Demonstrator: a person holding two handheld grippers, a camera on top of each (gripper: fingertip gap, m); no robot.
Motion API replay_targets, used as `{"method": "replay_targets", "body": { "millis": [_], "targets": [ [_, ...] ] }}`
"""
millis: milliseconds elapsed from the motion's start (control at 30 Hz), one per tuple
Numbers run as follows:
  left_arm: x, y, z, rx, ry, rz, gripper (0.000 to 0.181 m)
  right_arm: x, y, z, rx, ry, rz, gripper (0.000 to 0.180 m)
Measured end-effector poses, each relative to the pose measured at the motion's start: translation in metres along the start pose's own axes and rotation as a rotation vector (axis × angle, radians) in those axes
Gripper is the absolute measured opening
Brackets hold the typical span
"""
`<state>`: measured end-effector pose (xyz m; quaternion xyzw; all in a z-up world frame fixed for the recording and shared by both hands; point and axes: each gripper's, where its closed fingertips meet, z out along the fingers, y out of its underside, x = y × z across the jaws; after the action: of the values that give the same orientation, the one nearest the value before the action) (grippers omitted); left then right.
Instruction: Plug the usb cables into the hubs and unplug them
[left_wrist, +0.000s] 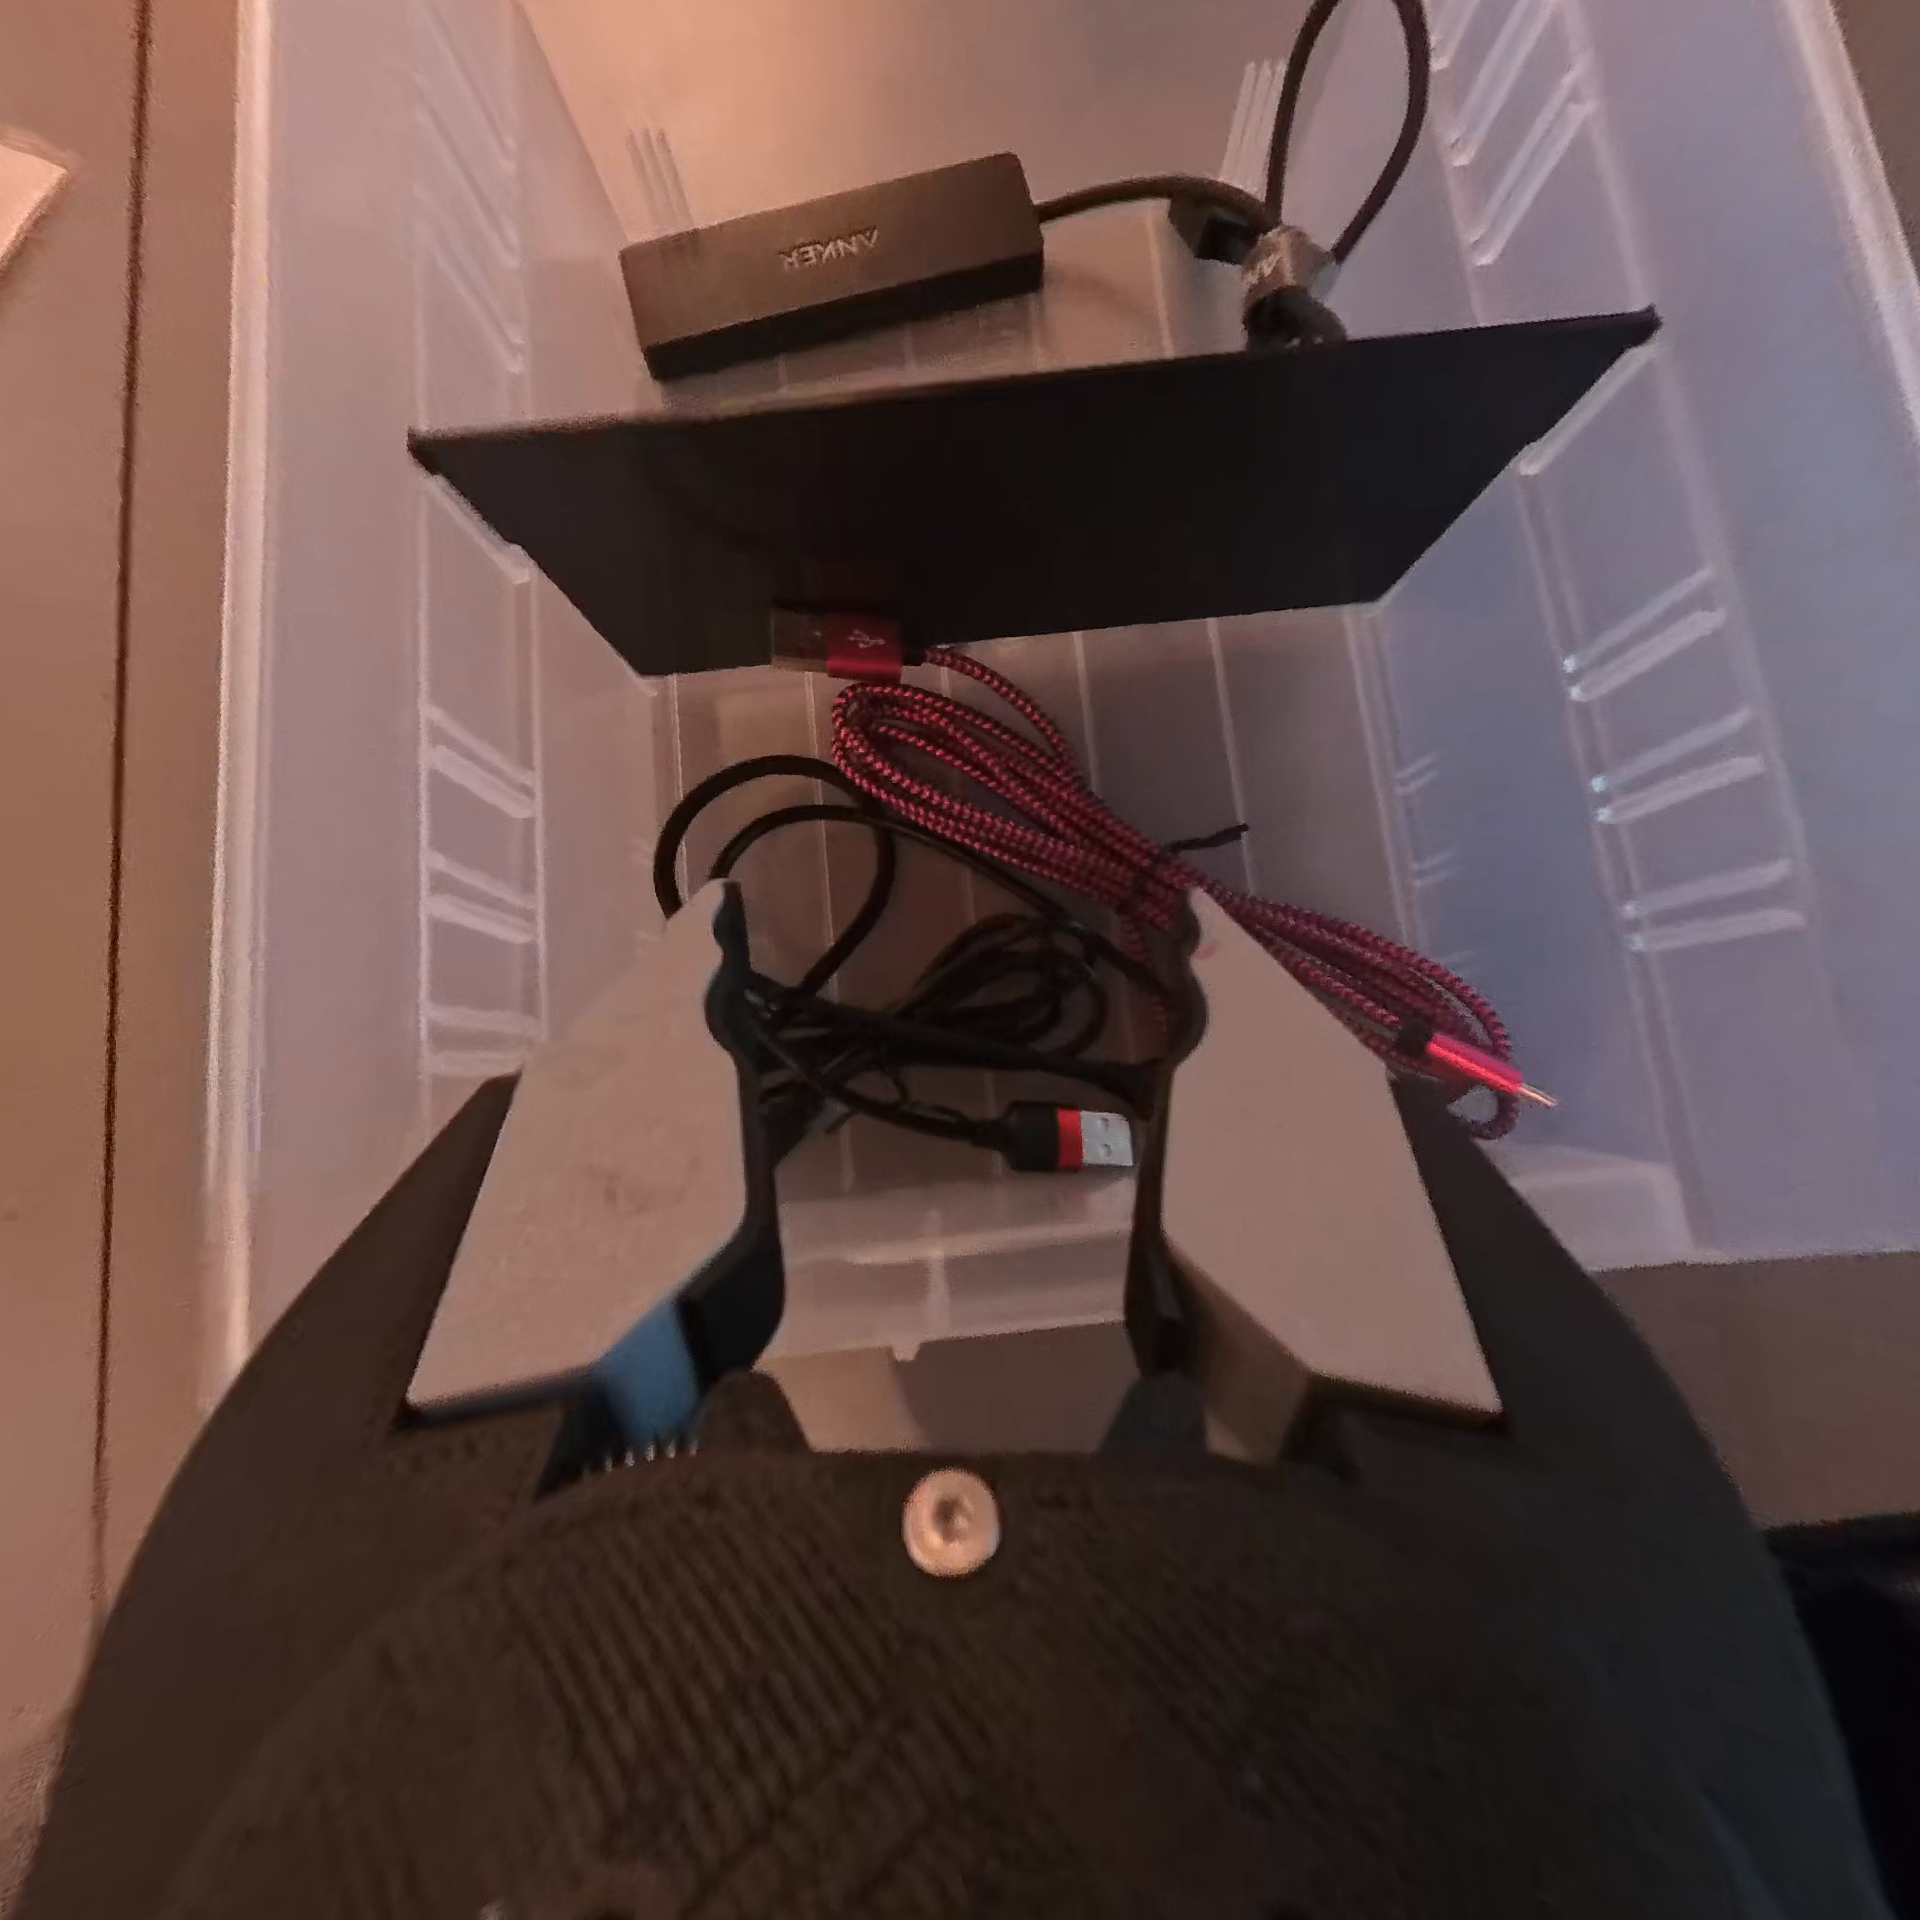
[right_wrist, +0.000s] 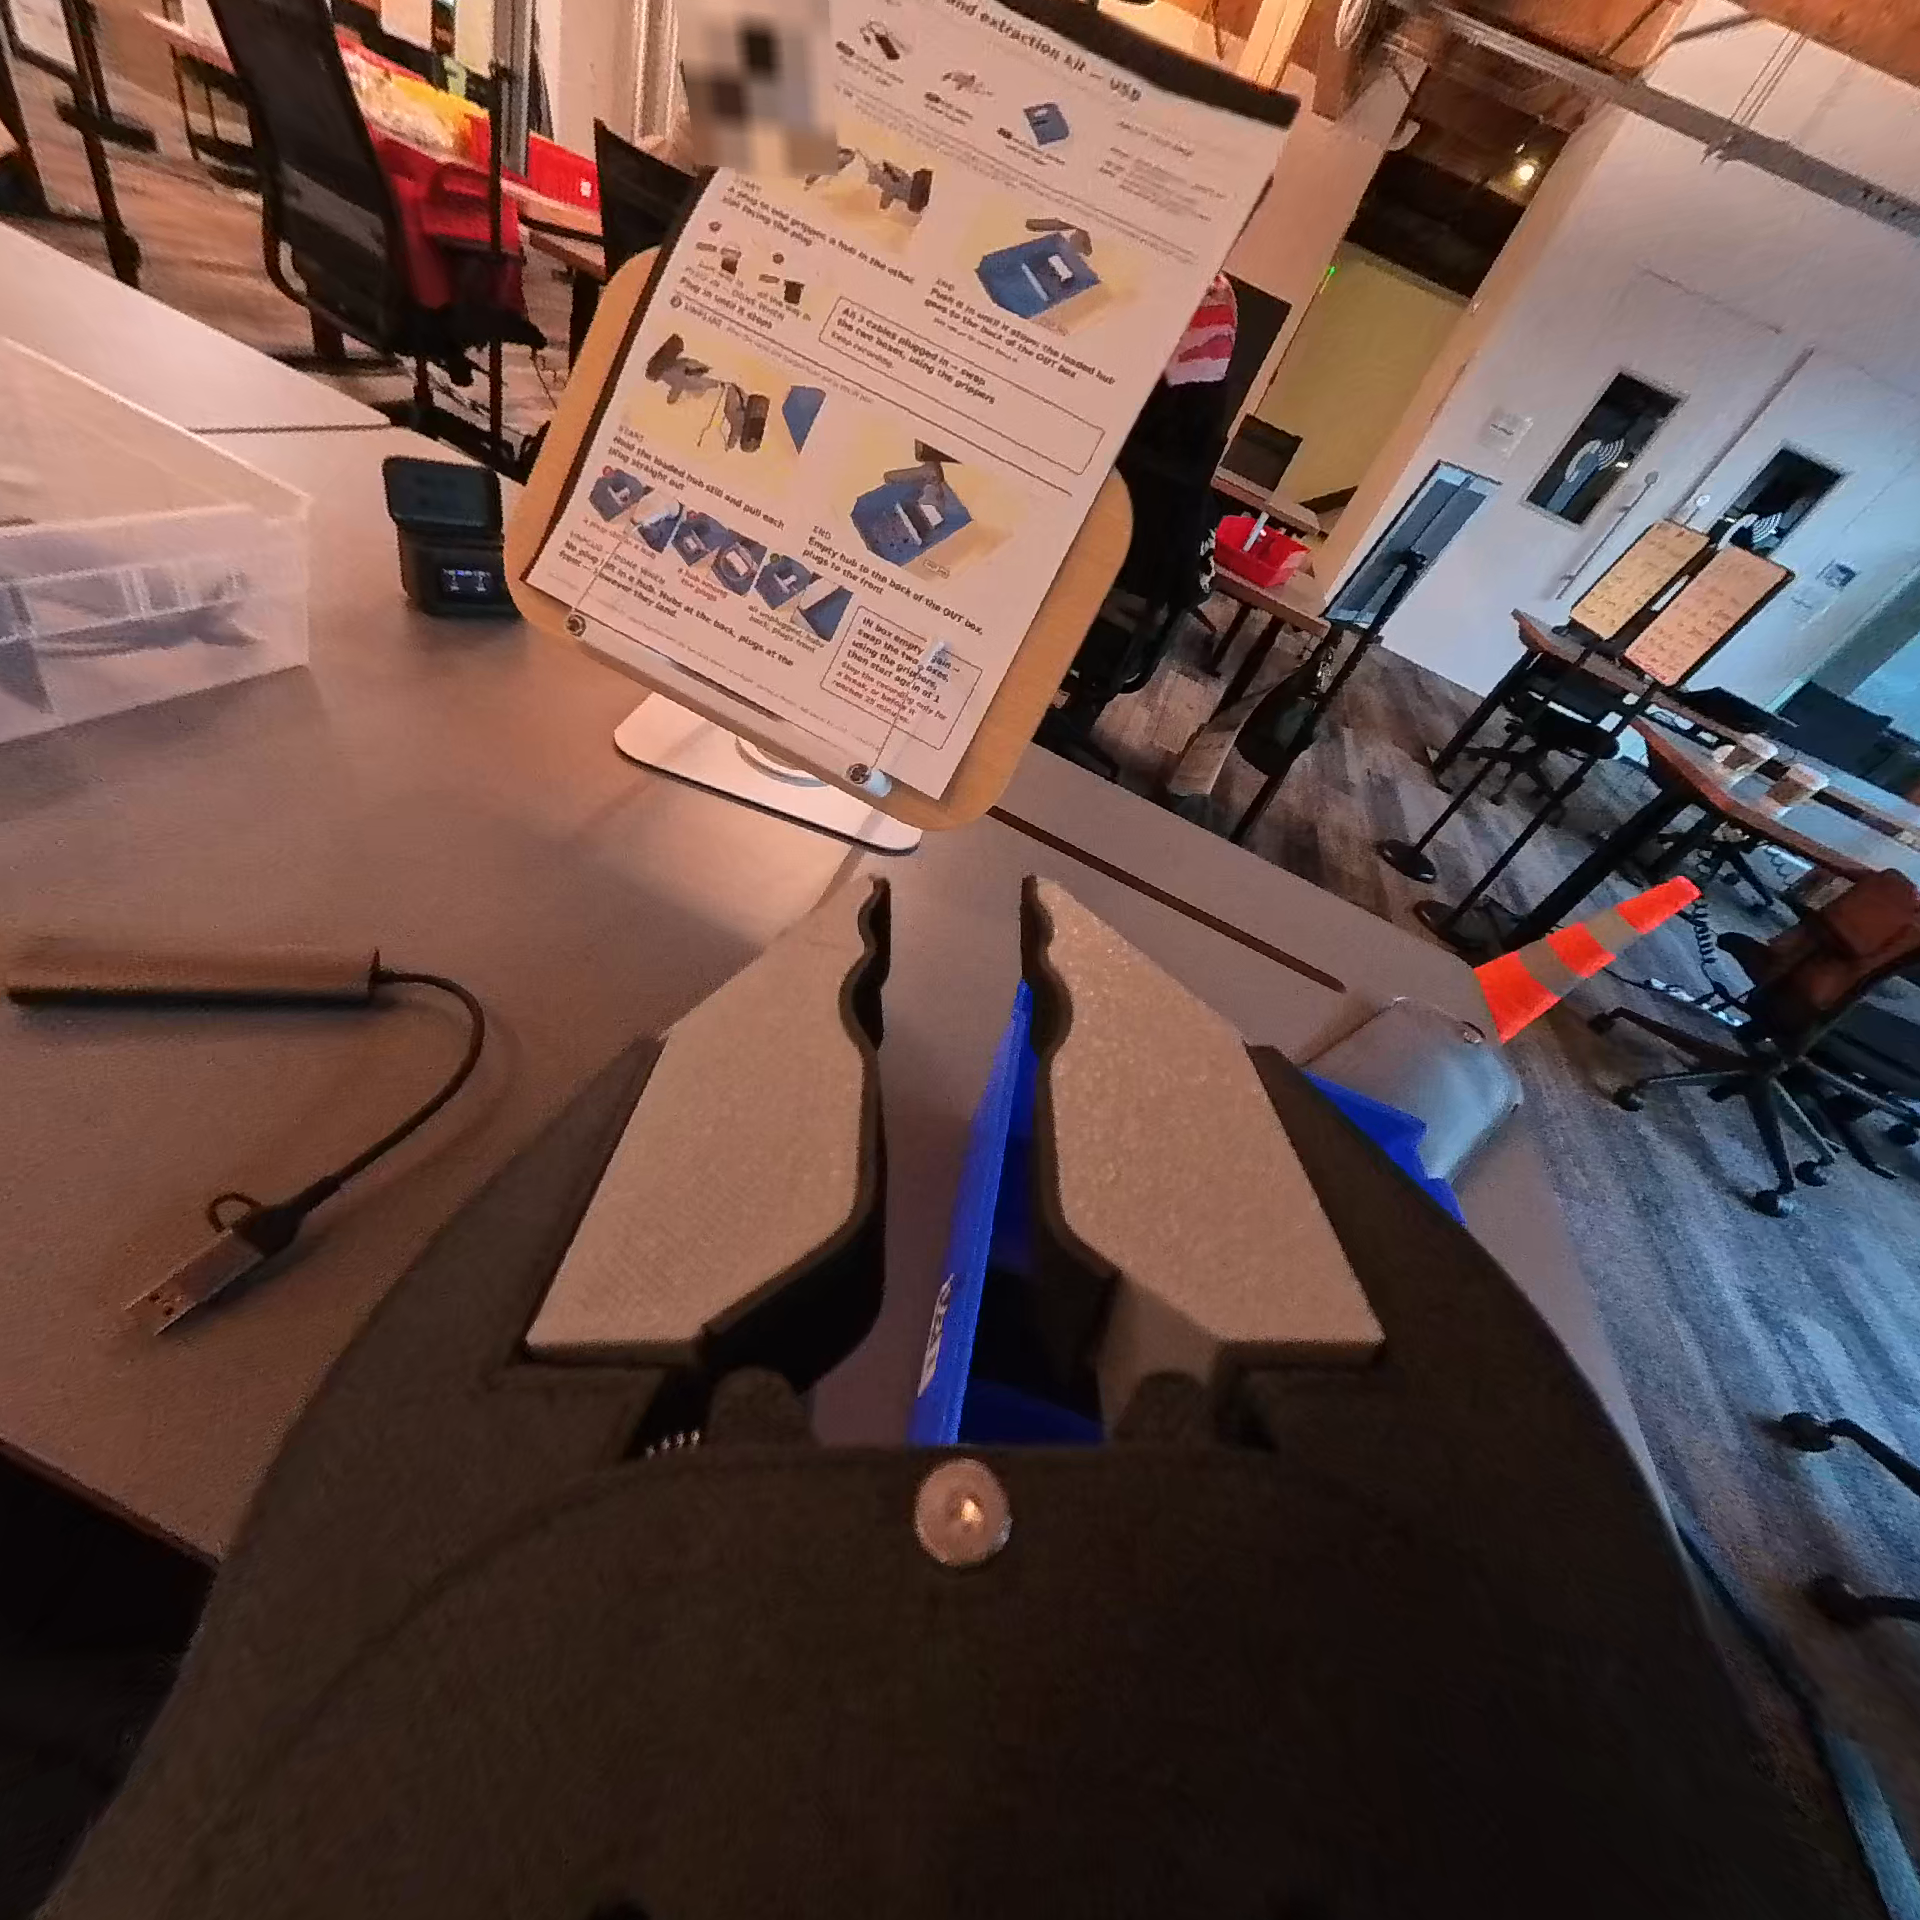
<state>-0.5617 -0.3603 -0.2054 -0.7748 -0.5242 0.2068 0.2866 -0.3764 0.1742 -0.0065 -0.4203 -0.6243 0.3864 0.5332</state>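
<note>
In the left wrist view I look down into a clear plastic bin (left_wrist: 343, 727). A black divider (left_wrist: 1039, 499) crosses it. Behind the divider lies a black hub (left_wrist: 831, 265) with its lead. In front lie a coiled red braided cable (left_wrist: 1039, 821), its plug (left_wrist: 842, 644) against the divider, and a tangled black cable (left_wrist: 935, 1039) with a red-banded USB plug (left_wrist: 1081, 1140). My left gripper (left_wrist: 956, 914) is open, its fingers on either side of the black cable. My right gripper (right_wrist: 956, 899) is empty, jaws a narrow gap apart, above a blue box (right_wrist: 987, 1195).
In the right wrist view a grey hub (right_wrist: 197, 977) with a short lead and USB plug (right_wrist: 197, 1288) lies on the table at left. An instruction sheet on a stand (right_wrist: 883, 416), a small black device (right_wrist: 447, 540) and the clear bin (right_wrist: 135, 582) stand farther back. The table edge is at right. There is about 60 cm between the tips of the two grippers. The left tips stand about 15 cm off the black hub (left_wrist: 831, 265).
</note>
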Motion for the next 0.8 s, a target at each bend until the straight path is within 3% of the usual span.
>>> {"method": "replay_targets", "body": {
  "millis": [133,233,367,400,500,567,600,800],
  "targets": [
    [0.007,-0.006,0.001,-0.158,0.105,0.214,0.063,-0.003,0.0,0.001,0.011,-0.019,0.009,0.021],
    [-0.002,-0.002,0.006,-0.316,0.093,0.328,0.06,-0.003,-0.001,0.003,0.013,-0.026,0.017,0.021],
    [0.004,0.025,0.022,-0.523,0.151,0.412,0.065,-0.006,-0.001,0.005,0.011,-0.026,0.004,0.021],
    [0.011,0.031,0.025,-0.557,0.2,0.409,0.056,-0.008,-0.001,0.005,0.013,-0.03,0.002,0.021],
    [0.01,0.032,0.027,-0.587,0.199,0.4,0.052,-0.011,-0.003,0.006,0.017,-0.048,-0.002,0.021],
    [0.019,0.033,0.02,-0.616,0.252,0.396,0.022,-0.013,-0.007,0.007,0.03,-0.06,0.0,0.021],
    [0.02,0.029,0.016,-0.6,0.247,0.402,0.016,-0.014,-0.01,0.008,0.042,-0.07,0.003,0.021],
    [0.011,-0.017,-0.019,-0.314,0.09,0.429,0.003,-0.037,-0.033,0.019,0.131,-0.204,0.047,0.02]
  ]
}}
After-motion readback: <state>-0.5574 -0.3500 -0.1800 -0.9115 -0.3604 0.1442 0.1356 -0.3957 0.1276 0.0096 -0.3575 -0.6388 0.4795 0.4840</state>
